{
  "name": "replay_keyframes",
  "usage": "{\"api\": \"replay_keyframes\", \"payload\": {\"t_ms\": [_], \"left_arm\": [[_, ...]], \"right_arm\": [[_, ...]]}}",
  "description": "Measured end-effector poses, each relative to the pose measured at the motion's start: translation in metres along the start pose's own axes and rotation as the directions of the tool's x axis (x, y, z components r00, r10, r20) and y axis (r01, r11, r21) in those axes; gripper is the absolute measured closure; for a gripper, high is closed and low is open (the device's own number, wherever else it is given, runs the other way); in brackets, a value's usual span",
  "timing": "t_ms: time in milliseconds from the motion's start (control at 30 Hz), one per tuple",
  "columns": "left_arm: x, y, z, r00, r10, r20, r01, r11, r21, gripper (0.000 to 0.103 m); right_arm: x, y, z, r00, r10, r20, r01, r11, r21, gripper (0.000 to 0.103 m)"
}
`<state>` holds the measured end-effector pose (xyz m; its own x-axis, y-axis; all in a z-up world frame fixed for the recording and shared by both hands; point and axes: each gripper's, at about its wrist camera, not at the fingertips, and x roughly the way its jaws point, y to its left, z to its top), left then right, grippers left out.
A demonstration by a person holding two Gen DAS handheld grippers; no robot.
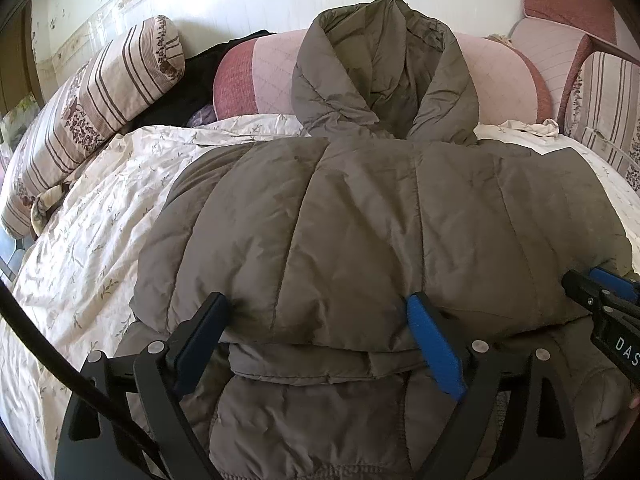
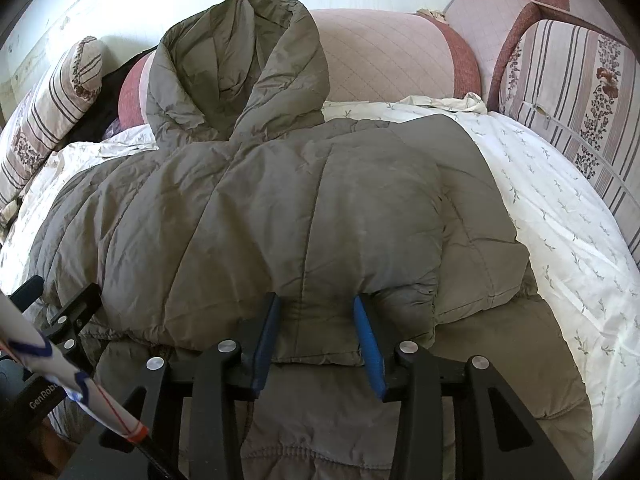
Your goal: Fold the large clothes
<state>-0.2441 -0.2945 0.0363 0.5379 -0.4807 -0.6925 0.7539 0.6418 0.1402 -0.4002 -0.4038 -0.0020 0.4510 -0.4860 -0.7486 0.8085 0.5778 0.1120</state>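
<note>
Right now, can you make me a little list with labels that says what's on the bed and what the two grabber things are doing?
Clothing: puffy grey-brown quilted hooded jacket, folded over on itself
Hood: propped against the pink quilted bolster cushion
Surface: white floral bedsheet
Left gripper: jaws wide, astride the jacket's folded front edge
Right gripper: jaws narrower, a fold of jacket between them; whether it is pinched is unclear
Nearby: striped floral pillow at the left
Fold: not finished, hood not tucked in
</note>
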Motion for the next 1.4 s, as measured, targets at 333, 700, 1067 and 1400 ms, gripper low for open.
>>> {"api": "replay_keyframes", "payload": {"t_ms": [333,700,1067,1400], "left_arm": [[-0.001,0.001,0.000,1.000,-0.002,0.009,0.002,1.000,-0.005,0.012],[-0.015,0.072,0.024,0.988,0.121,0.091,-0.104,0.979,-0.178,0.012],[0.019,0.108,0.020,0.996,0.028,-0.088,-0.051,0.959,-0.278,0.012],[-0.010,0.131,0.028,1.000,-0.017,0.013,0.021,0.925,-0.381,0.012]], "right_arm": [[-0.005,0.000,0.000,1.000,0.006,0.015,-0.006,1.000,-0.001,0.057],[-0.054,-0.031,0.016,0.981,0.050,0.189,-0.067,0.994,0.087,0.056],[-0.101,-0.034,0.053,0.990,0.068,0.123,-0.082,0.990,0.116,0.056],[-0.156,0.021,0.169,0.988,0.089,0.130,-0.091,0.996,0.015,0.056]]}}
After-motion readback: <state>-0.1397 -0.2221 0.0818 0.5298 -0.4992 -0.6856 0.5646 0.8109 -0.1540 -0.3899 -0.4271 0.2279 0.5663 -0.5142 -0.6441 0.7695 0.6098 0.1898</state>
